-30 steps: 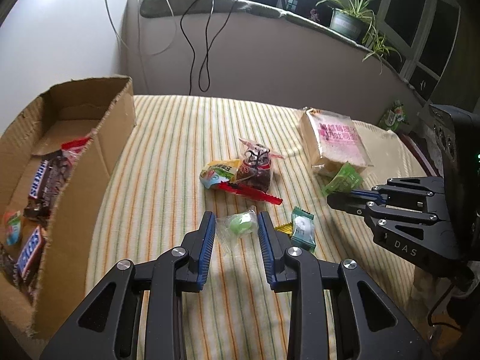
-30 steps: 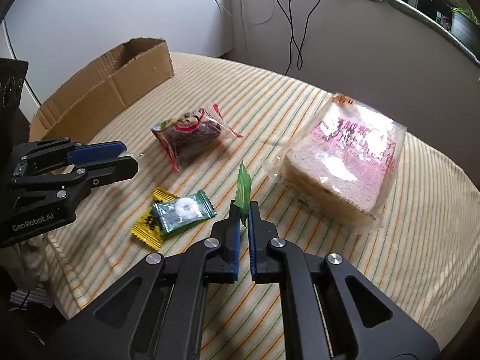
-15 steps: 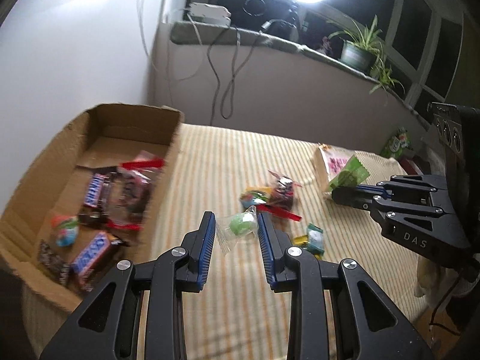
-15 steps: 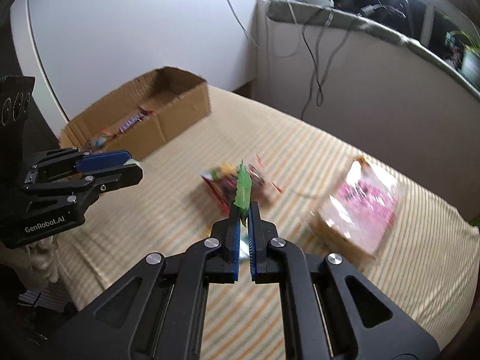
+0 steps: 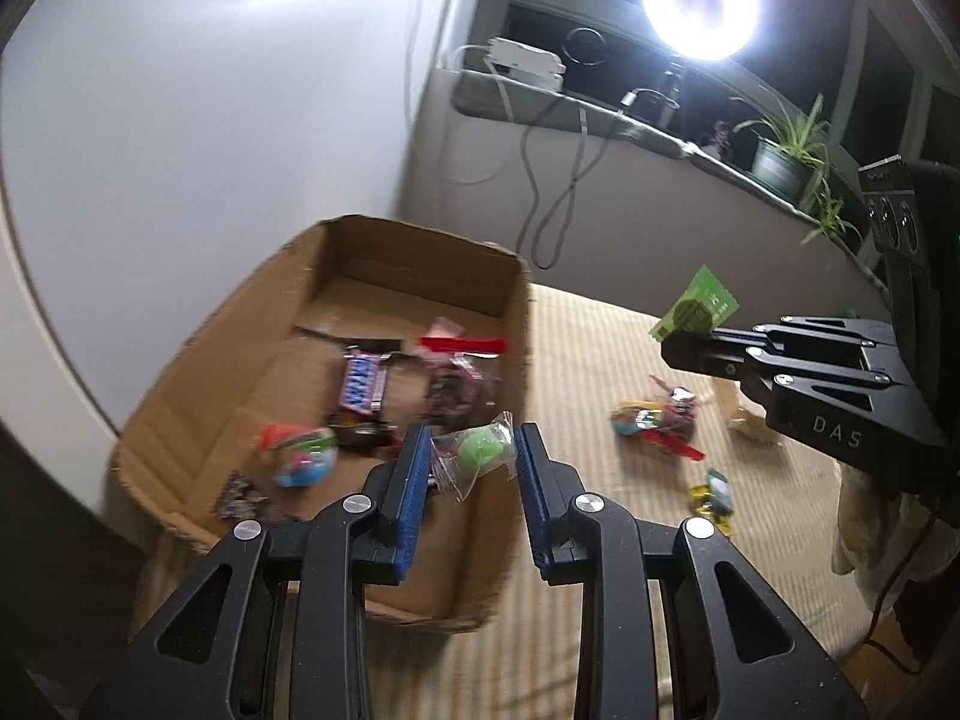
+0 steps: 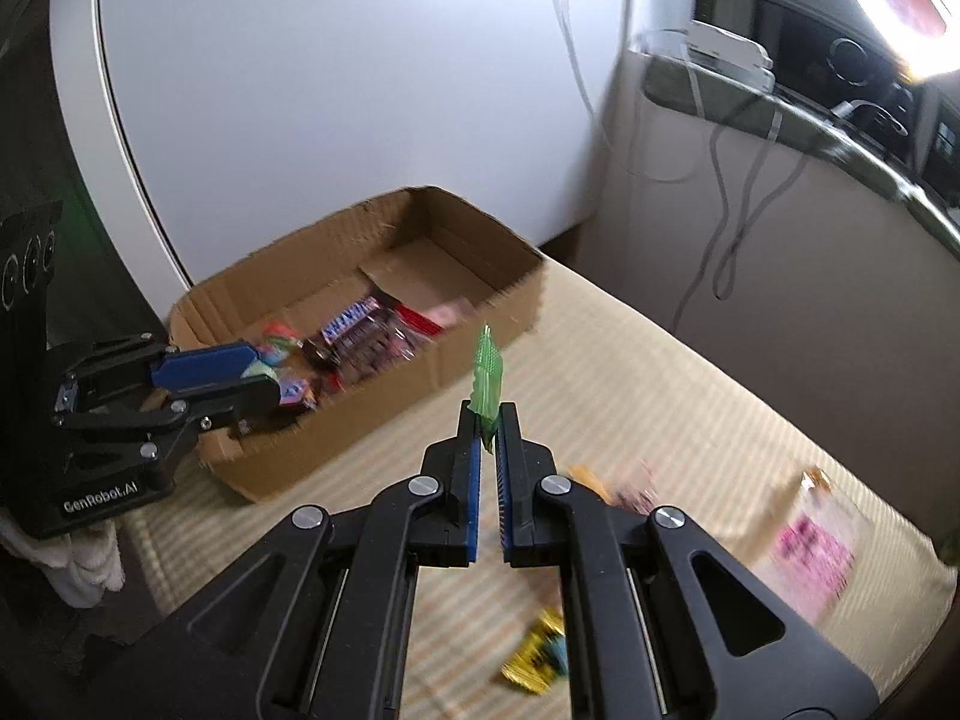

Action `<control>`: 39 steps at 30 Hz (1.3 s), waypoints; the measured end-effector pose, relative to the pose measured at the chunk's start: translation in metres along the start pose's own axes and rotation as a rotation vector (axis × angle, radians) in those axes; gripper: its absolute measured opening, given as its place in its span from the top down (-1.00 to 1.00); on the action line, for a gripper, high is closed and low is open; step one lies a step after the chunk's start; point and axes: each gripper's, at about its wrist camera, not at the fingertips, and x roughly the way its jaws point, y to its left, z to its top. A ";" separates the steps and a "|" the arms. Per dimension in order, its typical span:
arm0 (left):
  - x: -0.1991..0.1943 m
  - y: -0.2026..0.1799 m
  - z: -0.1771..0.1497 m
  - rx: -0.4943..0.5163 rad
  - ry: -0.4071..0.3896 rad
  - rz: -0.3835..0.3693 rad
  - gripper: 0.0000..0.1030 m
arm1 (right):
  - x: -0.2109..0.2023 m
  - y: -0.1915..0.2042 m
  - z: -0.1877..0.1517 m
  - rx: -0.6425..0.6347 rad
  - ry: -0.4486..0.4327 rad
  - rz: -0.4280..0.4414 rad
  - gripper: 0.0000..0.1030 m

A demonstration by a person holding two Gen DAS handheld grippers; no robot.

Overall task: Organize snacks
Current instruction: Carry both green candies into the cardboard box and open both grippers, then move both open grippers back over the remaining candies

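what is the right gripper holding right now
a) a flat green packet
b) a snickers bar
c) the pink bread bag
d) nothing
a: the right gripper is shut on a flat green packet that sticks up from between its fingertips, held in the air beside the cardboard box.

Ahead of your jaws stood a white wall (image 5: pixel 210 120). To their right a ring light (image 5: pixel 699 3) glared above a sill (image 5: pixel 600 114) holding a potted plant (image 5: pixel 786 150), cables (image 5: pixel 552 198) hanging below. Dark windows (image 5: pixel 888 60) stood behind.
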 end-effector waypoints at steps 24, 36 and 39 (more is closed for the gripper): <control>-0.003 0.036 0.001 -0.041 -0.007 0.062 0.46 | 0.054 0.056 0.036 -0.080 0.034 0.117 0.91; -0.002 0.037 0.004 -0.053 -0.013 0.081 0.16 | 0.053 0.055 0.040 -0.078 0.016 0.101 0.17; -0.002 0.037 0.004 -0.052 -0.016 0.083 0.15 | 0.048 0.051 0.040 -0.066 0.000 0.094 -0.01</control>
